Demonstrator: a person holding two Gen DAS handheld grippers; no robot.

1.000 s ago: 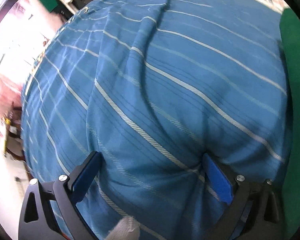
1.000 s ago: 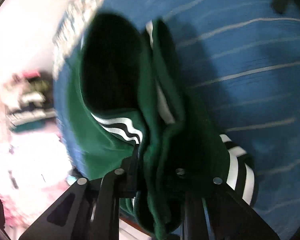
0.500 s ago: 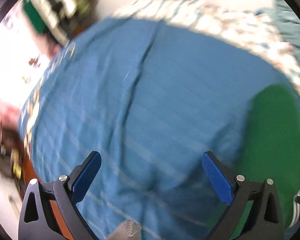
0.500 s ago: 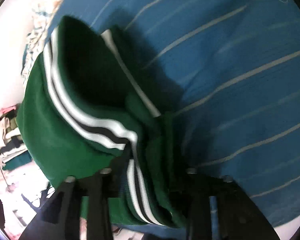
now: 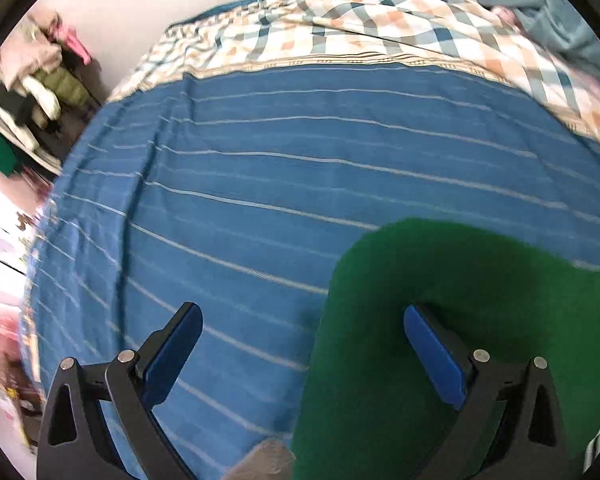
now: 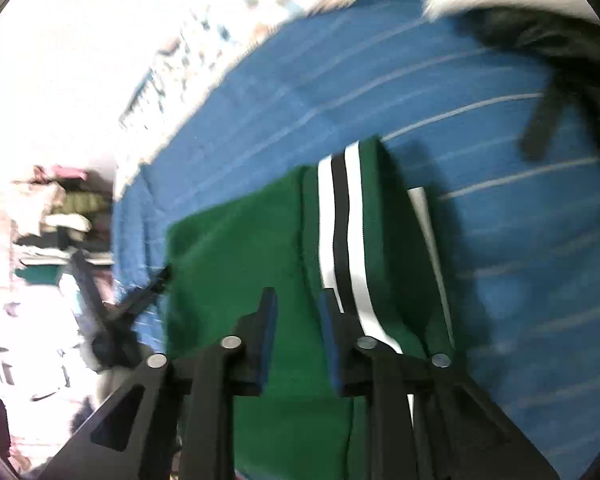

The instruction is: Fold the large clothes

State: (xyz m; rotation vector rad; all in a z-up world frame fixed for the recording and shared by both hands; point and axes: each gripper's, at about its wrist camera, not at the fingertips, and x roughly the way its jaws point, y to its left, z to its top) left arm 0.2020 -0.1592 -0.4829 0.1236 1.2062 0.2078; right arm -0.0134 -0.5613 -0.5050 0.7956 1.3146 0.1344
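A green garment (image 5: 460,280) lies folded on the blue striped sheet (image 5: 260,160) of a bed. My left gripper (image 5: 302,312) hovers open above the sheet; its right finger hangs over the garment's left edge and nothing is pinched. In the right wrist view the same green garment (image 6: 228,248) shows a white-and-black striped band (image 6: 340,220) on top. My right gripper (image 6: 297,294) stands low over it, its jaws closing to a narrow gap. Flat green cloth shows through the gap, and I see no pad pressing on it.
A checked quilt (image 5: 380,28) is bunched along the far side of the bed. Piled clothes (image 5: 32,76) stand on shelves beyond the left edge. A dark cloth with a strap (image 6: 560,60) lies on the sheet to the far right.
My left gripper rose off the sheet and swung right to the garment's edge. My right gripper let go of the bunched green garment, which now lies flat, and its jaws narrowed again.
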